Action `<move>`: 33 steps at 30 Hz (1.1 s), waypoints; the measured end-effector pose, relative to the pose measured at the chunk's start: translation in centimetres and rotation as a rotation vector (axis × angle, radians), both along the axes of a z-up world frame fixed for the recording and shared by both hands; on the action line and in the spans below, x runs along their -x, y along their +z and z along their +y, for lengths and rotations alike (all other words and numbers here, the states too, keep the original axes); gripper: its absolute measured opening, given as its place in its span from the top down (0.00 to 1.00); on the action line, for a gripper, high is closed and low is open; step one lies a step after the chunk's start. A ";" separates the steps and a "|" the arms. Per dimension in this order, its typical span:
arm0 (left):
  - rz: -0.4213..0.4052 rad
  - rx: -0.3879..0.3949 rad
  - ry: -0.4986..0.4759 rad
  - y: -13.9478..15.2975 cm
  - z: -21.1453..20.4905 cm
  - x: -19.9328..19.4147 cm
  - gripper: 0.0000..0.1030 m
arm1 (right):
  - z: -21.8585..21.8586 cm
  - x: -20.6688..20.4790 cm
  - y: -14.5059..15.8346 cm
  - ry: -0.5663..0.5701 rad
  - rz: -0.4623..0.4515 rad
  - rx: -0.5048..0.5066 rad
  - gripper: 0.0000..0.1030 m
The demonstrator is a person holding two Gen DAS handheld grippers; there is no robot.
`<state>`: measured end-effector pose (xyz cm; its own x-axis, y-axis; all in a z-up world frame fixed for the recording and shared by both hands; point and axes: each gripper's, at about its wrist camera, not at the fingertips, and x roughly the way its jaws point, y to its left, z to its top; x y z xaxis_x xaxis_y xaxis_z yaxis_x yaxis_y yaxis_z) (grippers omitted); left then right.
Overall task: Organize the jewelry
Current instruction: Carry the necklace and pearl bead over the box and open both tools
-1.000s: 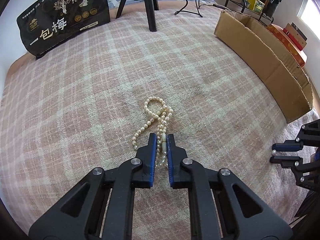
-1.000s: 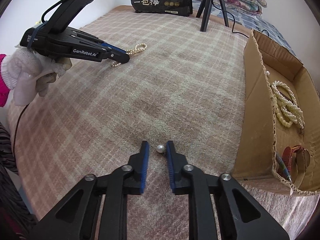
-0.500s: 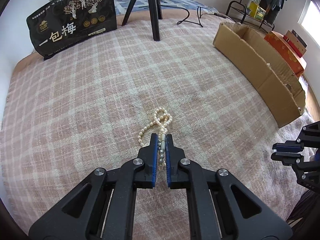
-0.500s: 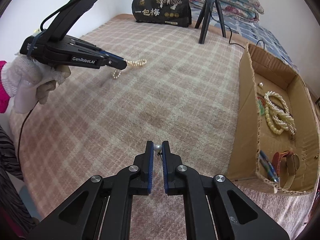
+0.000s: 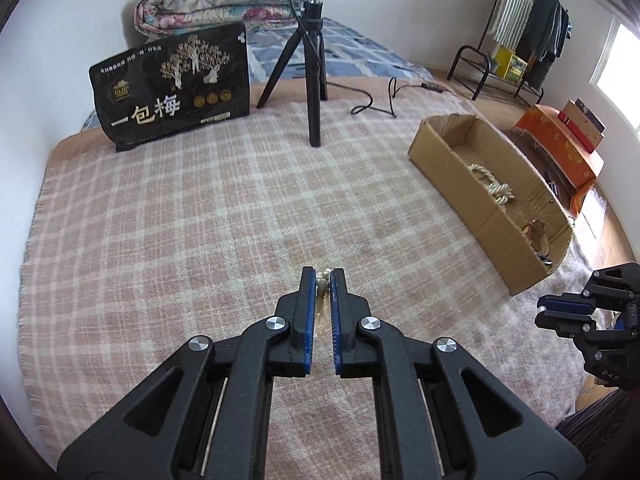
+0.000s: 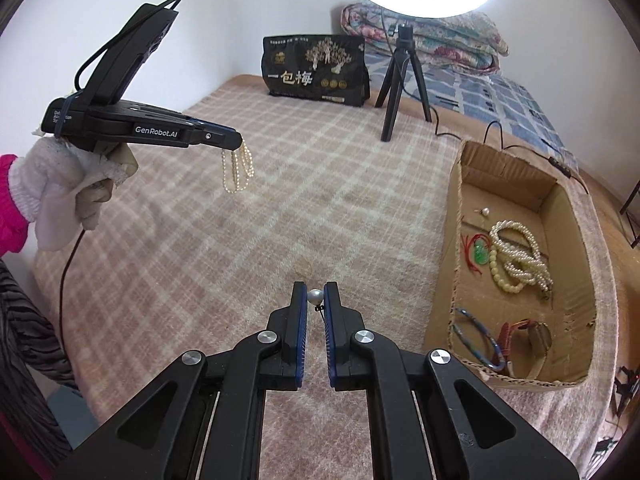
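Note:
My left gripper (image 5: pixel 321 276) is shut on a pearl necklace (image 5: pixel 322 280) and holds it above the checked blanket. In the right wrist view the left gripper (image 6: pixel 236 140) is at the left, with the necklace (image 6: pixel 238 168) hanging below its tips. My right gripper (image 6: pixel 315 292) is shut on a single pearl earring (image 6: pixel 315 297), lifted off the blanket. It also shows at the right edge of the left wrist view (image 5: pixel 548 308). The cardboard box (image 6: pixel 456 240) on the right holds pearl strands (image 6: pixel 520 256), a green pendant (image 6: pixel 481 253) and bracelets.
A black snack bag (image 6: pixel 316 68) and a tripod (image 6: pixel 402 88) with a ring light stand at the back of the bed. A cable (image 5: pixel 376 100) lies behind the box (image 5: pixel 452 184). A folded quilt (image 5: pixel 216 4) lies beyond.
Both grippers have risen from the blanket. The left closed on the necklace and lifted it clear. The right closed on the pearl earring and lifted it.

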<state>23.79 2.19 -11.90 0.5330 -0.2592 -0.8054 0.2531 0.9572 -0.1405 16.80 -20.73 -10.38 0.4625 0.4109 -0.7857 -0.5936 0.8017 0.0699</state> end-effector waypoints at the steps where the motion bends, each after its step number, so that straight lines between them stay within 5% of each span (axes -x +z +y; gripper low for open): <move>1: -0.005 0.003 -0.001 0.3 -0.1 0.2 0.95 | -0.2 0.0 0.3 -0.005 -0.006 -0.005 0.94; 21: -0.085 0.096 -0.123 5.8 -7.2 2.5 0.95 | -7.9 -1.3 5.8 -0.193 -0.113 -0.072 0.94; 33: -0.097 0.134 -0.216 6.6 -13.8 2.2 0.95 | -11.1 -4.1 6.4 -0.235 -0.144 -0.055 0.94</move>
